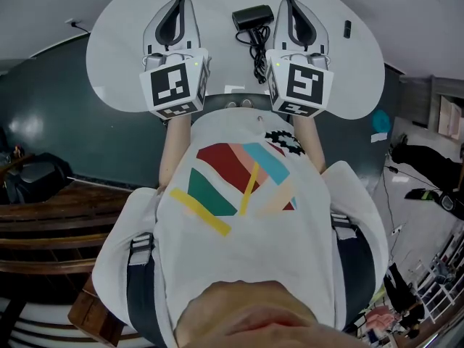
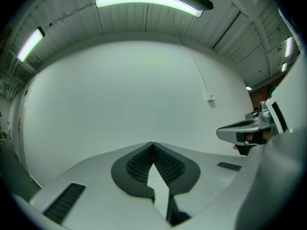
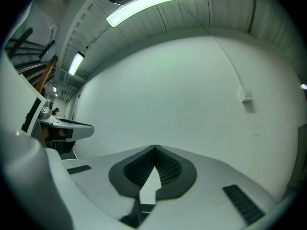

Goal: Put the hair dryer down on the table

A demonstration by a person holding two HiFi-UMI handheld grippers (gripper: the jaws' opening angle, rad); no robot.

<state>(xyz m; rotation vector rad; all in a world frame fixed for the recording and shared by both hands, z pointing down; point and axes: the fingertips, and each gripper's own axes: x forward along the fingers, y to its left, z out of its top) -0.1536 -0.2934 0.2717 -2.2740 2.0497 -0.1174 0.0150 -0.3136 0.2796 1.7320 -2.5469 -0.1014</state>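
The hair dryer (image 1: 252, 16) already lies on the white table (image 1: 130, 42), toward its far side, and in the head view it sits between my two grippers without touching either. The put-down looks done to me, so the risks now come from what I do next.

The main one is the cord (image 1: 258, 53). It trails in loose loops from the hair dryer back toward me, right through the gap between the grippers. If I swing either gripper inward or drop it while pulling away, a tip could hook a loop and drag the hair dryer across the table or off it. A small dark thing (image 1: 347, 28) lies off to the right on the table, so a wide sweep that way could knock it.

My gripper views don't help here. Both look level at a bare white wall and show neither the table nor the hair dryer, so I only have the head view to judge clearance by.

The left gripper (image 2: 153, 145) has its jaws fully together, the ribbed pads meeting at the tip with nothing between them. The right gripper (image 3: 154, 147) is the same, jaws pressed together and empty.
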